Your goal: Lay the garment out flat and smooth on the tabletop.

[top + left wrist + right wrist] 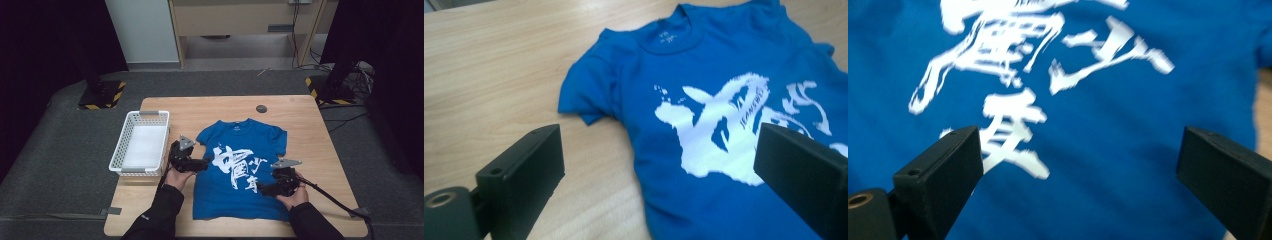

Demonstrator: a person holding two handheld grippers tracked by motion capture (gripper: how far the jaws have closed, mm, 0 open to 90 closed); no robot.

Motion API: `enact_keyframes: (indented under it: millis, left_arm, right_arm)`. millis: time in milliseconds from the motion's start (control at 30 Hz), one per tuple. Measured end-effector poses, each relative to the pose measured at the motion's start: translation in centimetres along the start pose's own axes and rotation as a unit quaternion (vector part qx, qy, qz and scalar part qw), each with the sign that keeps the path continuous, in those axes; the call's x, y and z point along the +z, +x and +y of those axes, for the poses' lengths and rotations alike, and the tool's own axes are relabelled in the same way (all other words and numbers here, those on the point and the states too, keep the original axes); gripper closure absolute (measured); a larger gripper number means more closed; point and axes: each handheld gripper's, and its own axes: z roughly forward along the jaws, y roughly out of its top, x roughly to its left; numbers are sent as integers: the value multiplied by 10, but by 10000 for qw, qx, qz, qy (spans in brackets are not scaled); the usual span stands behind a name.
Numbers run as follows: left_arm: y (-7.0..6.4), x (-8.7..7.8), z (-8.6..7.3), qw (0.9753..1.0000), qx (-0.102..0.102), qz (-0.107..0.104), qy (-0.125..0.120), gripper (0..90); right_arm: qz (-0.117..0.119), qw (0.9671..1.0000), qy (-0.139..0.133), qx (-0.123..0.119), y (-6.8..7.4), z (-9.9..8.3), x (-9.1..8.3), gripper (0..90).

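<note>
My blue shirt (240,165) lies flat, print up, on the wooden table (300,120), its collar toward twelve o'clock and its hem toward six, a little right of the table's middle. White brush-style lettering (235,167) runs across its chest.

My left gripper (197,164) sits at the shirt's nine o'clock edge, just below the sleeve on that side, jaws pointing toward three o'clock. In the left gripper view its jaws stand wide apart with nothing between them: the one at eight o'clock hangs over bare wood, the one at four o'clock over the blue cloth, and the sleeve (586,92) and collar (671,35) lie beyond at about eleven and twelve. I cannot tell whether the jaws touch the fabric.

My right gripper (267,189) is at the shirt's four o'clock side, over the lower part of the cloth near the end of the lettering, jaws pointing toward nine o'clock. In the right gripper view its jaws are also spread wide and hold nothing; blue cloth and blurred white print (1013,135) lie between them, with a sliver of table at three o'clock.

A white basket (142,116) stands at the table's nine o'clock edge, just beside my left gripper. A small dark disc (261,108) lies at twelve o'clock, apart from the collar.
</note>
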Motion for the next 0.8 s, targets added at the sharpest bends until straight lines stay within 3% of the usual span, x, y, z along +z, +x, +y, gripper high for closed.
enact_keyframes:
  millis: [167,433,500,600,800]
  left_arm:
    - [6,11,9,9999,-25,99,-62,72]
    - [12,22,16,9997,-39,242,7,83]
    - [16,24,18,9994,-94,297,-114,100]
    - [21,27,20,9992,-123,372,-33,98]
    - [26,34,26,9988,-183,446,-84,104]
  right_arm:
    - [33,9998,183,-102,5,-6,5,46]
    - [-61,9995,185,-243,8,-9,5,42]
    - [-96,9993,190,-301,8,-9,5,41]
    - [-172,9988,191,-417,10,-12,5,35]
    - [-141,9987,165,-458,9,-14,3,33]
